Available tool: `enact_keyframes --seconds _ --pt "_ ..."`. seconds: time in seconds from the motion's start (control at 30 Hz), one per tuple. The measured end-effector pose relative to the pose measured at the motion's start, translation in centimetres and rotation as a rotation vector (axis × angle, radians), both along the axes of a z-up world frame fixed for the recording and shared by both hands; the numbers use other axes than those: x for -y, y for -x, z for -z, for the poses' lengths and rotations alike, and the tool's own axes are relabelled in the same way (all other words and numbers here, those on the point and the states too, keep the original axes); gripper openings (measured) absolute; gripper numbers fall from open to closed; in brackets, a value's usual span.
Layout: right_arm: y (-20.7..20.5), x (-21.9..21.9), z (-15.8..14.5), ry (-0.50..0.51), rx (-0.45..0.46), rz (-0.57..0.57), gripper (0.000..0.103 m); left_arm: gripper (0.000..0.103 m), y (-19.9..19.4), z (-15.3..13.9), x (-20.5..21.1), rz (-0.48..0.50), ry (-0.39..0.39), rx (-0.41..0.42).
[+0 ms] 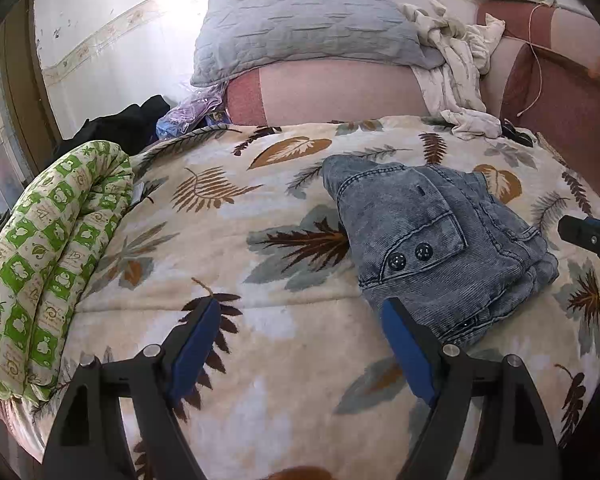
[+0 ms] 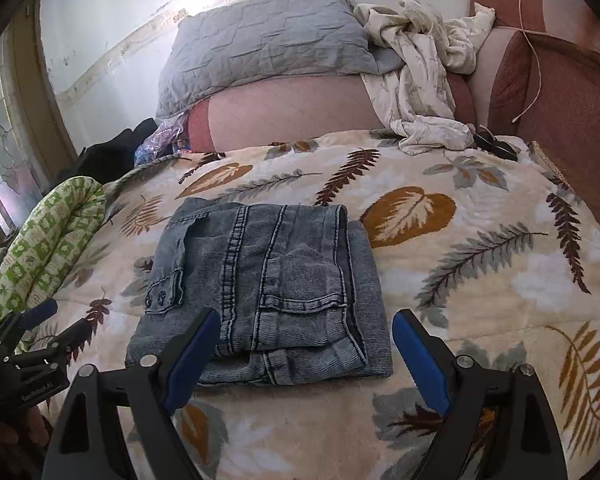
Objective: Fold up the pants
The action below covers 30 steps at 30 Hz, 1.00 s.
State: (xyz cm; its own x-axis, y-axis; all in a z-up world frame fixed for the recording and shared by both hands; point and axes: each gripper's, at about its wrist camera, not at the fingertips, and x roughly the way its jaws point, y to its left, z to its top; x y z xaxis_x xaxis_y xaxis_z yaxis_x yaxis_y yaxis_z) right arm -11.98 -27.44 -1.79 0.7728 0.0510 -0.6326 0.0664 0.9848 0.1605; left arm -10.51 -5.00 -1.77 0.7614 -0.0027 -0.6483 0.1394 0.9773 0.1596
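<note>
On the leaf-print blanket (image 2: 440, 280) covering the bed, the pants (image 2: 268, 288) lie folded into a compact squarish bundle, grey-blue washed denim, several layers stacked. Flap pocket with two dark buttons (image 1: 410, 256) faces up on the bundle's left side; seams and a back pocket show on top in the right wrist view. Bundle sits flat, nothing gripping it.

My right claw (image 2: 306, 322) hovers over the near edge of the pants, blue pads wide apart, holding nothing. Its left finger overlaps the near-left corner of the denim in view; can't tell if it touches. My left claw (image 1: 302, 312) is also spread apart and empty, sitting just left of the bundle over bare blanket; its right finger tip overlaps the bundle's near edge in view. From the right wrist view, the left claw shows at the lower-left, beside the pants.

Further out: a rolled green-and-white quilt (image 1: 52, 248) along the blanket's left edge. Behind the blanket, a grey quilted pillow (image 2: 268, 44) rests on a pink-and-red cushion (image 2: 296, 108). Crumpled white cloth (image 2: 416, 72) is piled to the pillow's right, spilling onto the blanket. Dark clothing (image 1: 120, 124) and a plastic bag (image 1: 192, 110) sit at far left, near the wall. Reddish headboard (image 2: 560, 112) on the right with a thin cord (image 2: 534, 52) hanging down it.
</note>
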Motion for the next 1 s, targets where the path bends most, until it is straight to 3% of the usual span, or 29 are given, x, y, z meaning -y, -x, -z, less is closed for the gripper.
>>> enact_keyframes --seconds 0.4,0.67,0.8,0.87,1.0 --pt "-0.3 0.6 0.0 -0.027 0.001 -0.004 0.09 0.083 -0.7 0.1 0.0 -0.009 0.007 -0.032" --pt "-3.9 5.5 -0.6 -0.188 -0.017 0.028 0.09 0.083 -6.2 -1.1 -1.6 -0.046 0.042 -0.096" --pt "-7.6 7.9 0.5 -0.277 -0.09 0.013 0.09 0.083 -9.8 -1.0 -1.6 -0.051 0.044 -0.114" --pt "-8.8 8.7 1.4 -0.321 -0.124 0.024 0.09 0.083 -10.8 -0.6 -1.2 -0.037 0.08 -0.131" --pt "-11.1 9.6 3.4 -0.372 -0.198 0.01 0.09 0.083 -11.5 0.6 -0.8 0.057 0.237 -0.178"
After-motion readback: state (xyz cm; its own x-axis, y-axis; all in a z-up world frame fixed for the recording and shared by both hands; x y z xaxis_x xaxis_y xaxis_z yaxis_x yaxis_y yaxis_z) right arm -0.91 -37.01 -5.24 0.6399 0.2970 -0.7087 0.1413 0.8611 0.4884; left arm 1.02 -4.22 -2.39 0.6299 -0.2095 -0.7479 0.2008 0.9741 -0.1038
